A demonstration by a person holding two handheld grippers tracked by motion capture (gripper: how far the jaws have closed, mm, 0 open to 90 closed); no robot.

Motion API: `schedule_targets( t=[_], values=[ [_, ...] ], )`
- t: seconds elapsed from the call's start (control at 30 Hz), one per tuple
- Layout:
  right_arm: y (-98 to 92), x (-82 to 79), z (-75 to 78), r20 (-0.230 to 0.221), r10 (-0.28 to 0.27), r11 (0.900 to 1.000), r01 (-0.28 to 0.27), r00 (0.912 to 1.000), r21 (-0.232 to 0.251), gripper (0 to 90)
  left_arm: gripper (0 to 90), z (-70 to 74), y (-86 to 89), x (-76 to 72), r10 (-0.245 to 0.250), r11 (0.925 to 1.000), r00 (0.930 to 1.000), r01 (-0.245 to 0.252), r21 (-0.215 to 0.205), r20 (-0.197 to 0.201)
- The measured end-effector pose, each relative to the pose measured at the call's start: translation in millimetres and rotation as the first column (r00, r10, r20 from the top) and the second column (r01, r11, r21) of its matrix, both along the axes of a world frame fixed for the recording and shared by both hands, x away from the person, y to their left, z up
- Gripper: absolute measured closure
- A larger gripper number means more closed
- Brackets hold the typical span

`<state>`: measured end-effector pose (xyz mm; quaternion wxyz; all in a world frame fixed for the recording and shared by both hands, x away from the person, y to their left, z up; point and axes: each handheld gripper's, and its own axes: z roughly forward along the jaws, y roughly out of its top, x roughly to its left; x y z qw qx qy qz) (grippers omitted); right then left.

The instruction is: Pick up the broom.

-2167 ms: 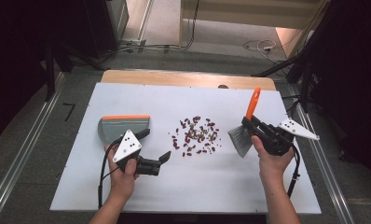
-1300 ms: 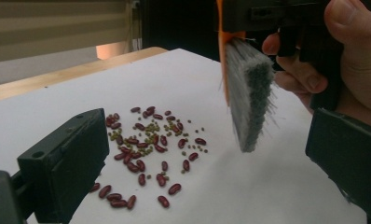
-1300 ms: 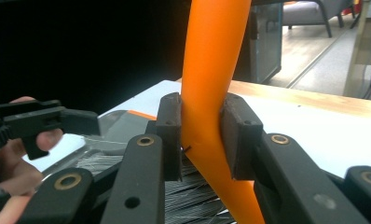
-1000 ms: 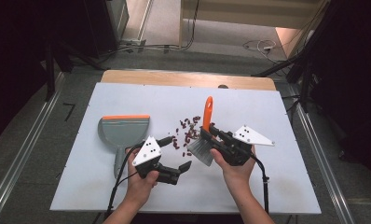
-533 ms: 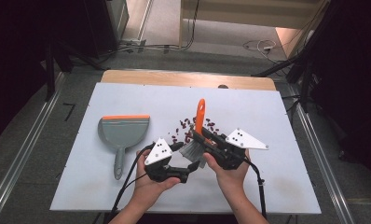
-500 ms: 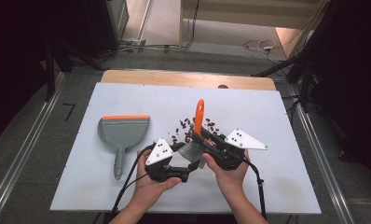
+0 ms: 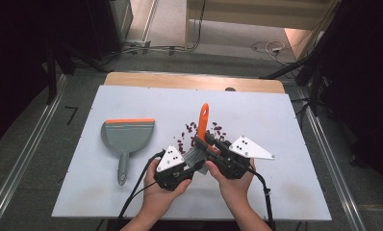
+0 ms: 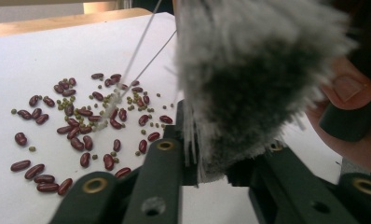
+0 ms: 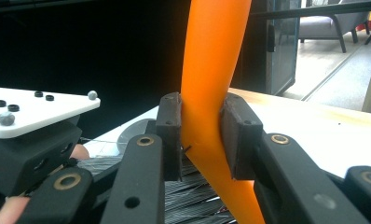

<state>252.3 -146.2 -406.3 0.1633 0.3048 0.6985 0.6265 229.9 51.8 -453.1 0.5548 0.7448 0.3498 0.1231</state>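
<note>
The right tool [image 9: 200, 140] clamps the brush's orange handle [image 7: 203, 119], which points toward the counter's far edge. The left tool [image 7: 192, 169] has just been closing and now pinches the grey bristles [image 8: 249, 88]. The beans [image 8: 81, 126] lie just beyond them.

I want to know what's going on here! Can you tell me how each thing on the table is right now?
Brush: held, orange handle sticking up, bristles down near the table.
Right claw: shut on the brush handle.
Left claw: just closed, shut on the brush's grey bristles.
Dustpan: lying flat on the table, nobody touching it.
Beans: scattered loose on the white table, not swept up yet.
</note>
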Motion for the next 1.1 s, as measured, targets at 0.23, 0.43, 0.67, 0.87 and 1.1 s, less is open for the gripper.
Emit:
schedule_targets(
  t=[0.23,0.43,0.67,0.87,1.1],
  values=[
    [0.6,2.1,-0.1,0.007,0.025,1.000,-0.025,0.9997,-0.014,67.5,85.9,0.5,5.7,1.5,-0.018,0.9995,0.9997,0.018,0.026,0.015],
    [-6.6,9.3,2.1,-0.010,0.082,0.997,-0.082,0.9966,-0.007,51.0,86.1,2.7,13.8,3.6,-0.040,0.9990,0.9990,0.039,0.020,0.019],
    [-20.1,18.3,4.3,-0.025,0.148,0.989,-0.149,0.9886,-0.020,47.1,86.1,5.3,24.9,7.0,-0.060,0.9982,0.9979,0.060,0.009,0.025],
    [-26.1,25.8,3.7,-0.041,0.234,0.971,-0.236,0.9714,-0.045,47.8,86.1,8.3,33.2,8.2,-0.100,0.9949,0.9940,0.101,-0.004,0.043],
    [-29.4,35.8,-3.5,-0.038,0.367,0.929,-0.368,0.9296,-0.040,48.1,86.1,9.8,42.1,10.8,-0.181,0.9832,0.9823,0.182,-0.016,0.050]
  ],
)
